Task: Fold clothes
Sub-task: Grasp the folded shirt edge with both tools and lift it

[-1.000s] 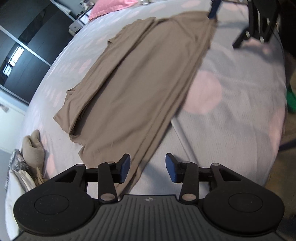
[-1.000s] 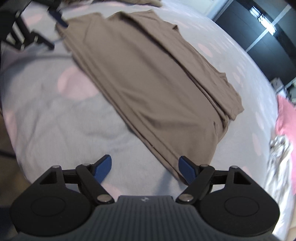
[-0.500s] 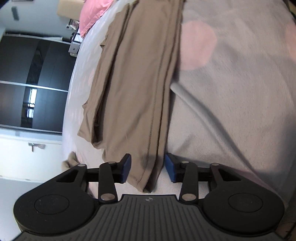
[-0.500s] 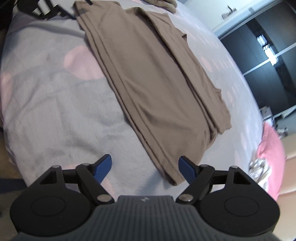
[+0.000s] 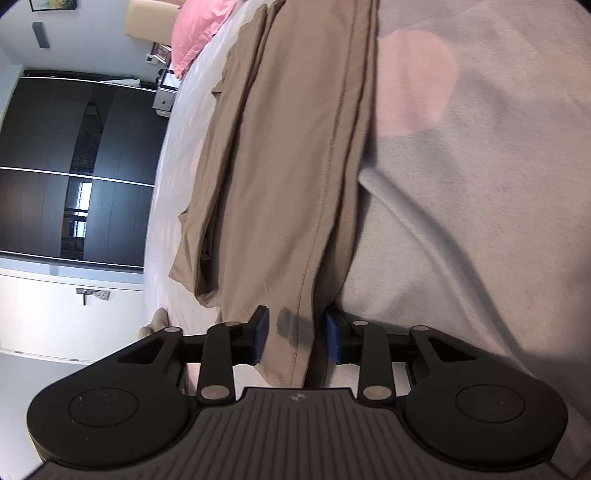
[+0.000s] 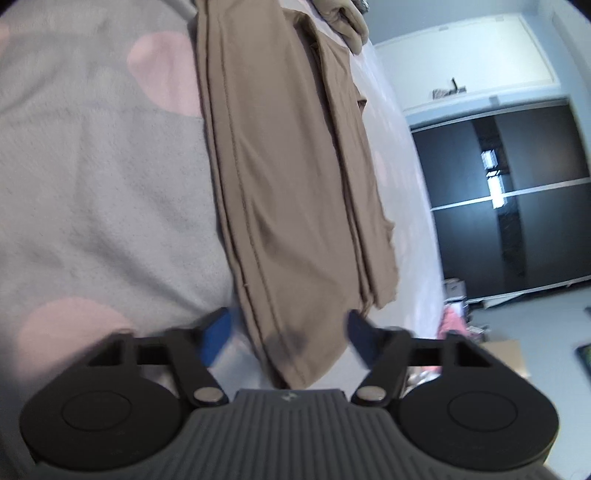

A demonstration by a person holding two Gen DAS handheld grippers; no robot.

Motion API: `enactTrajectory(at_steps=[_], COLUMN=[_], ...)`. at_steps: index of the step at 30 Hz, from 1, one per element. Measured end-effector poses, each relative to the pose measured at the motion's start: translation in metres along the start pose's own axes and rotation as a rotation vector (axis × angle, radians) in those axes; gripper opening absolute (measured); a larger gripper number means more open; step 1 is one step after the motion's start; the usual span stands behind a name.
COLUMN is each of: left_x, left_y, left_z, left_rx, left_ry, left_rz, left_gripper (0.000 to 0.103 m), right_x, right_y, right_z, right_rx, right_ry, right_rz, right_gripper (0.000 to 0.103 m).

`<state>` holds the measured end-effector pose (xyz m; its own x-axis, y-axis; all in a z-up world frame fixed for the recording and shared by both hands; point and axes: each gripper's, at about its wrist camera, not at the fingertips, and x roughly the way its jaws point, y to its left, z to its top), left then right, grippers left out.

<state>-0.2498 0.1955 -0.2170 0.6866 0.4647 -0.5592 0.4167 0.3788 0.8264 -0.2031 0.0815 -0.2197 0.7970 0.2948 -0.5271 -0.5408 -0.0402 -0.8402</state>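
**Folding the tan garment: long fold done, both ends being pinched now**

So the tan garment (image 5: 280, 177) is lying on the grey bedspread (image 5: 480, 206) with the pink dots, already folded lengthwise into a narrow strip with a few layers stacked along the edges. That part I'd call done. What's left, as far as I can judge, is bringing the ends together crosswise and tidying up.

Starting on the left: the left gripper (image 5: 294, 334) is sitting at one end of the strip, cloth running from between its blue pads up toward 12 o'clock. Its jaws are closing in, the hem is lying right between them, and the pads are looking close to the fabric but not yet squeezing it.

Over on the right: the right gripper (image 6: 287, 334) is at the other end of the garment, same deal, strip heading off to 12 o'clock. Its jaws are closing too, but standing wider, with a clear gap on both sides of the cloth. That view is pretty smeared, so I'm only guessing nothing is gripped there yet.

Pink pillow (image 5: 201, 31) is sitting at 11 o'clock in the left view, not involved.
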Motion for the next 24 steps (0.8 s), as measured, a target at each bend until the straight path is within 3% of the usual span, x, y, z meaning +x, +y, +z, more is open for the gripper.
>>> enactTrajectory(at_steps=[2,5,7,15,24], left_x=[0.000,-0.006,-0.011,-0.043,-0.114], left_y=[-0.002,-0.005,-0.002,0.041,0.107], left_z=[0.001,0.000,-0.003,-0.001,-0.005], left_rx=[0.002,0.014,-0.001,-0.130,-0.330], left_ry=[0.004,0.004,0.006,-0.009,-0.076], left_rz=[0.006,0.006,-0.013,-0.070,-0.108], left_gripper=[0.015,0.007,0.003,0.001,0.001], right_x=[0.006,0.004,-0.003,-0.043,-0.101], right_y=[0.011,0.016,0.009,-0.043,-0.091], right_z=[0.001,-0.003,-0.004,0.003,-0.002], right_rx=[-0.060,-0.098,-0.078,0.068,0.202], right_ry=[0.003,-0.004,0.002,-0.002,0.001], right_rz=[-0.040,-0.058,-0.053,-0.060,-0.062], right_gripper=[0.018,0.011,0.008,0.005,0.003])
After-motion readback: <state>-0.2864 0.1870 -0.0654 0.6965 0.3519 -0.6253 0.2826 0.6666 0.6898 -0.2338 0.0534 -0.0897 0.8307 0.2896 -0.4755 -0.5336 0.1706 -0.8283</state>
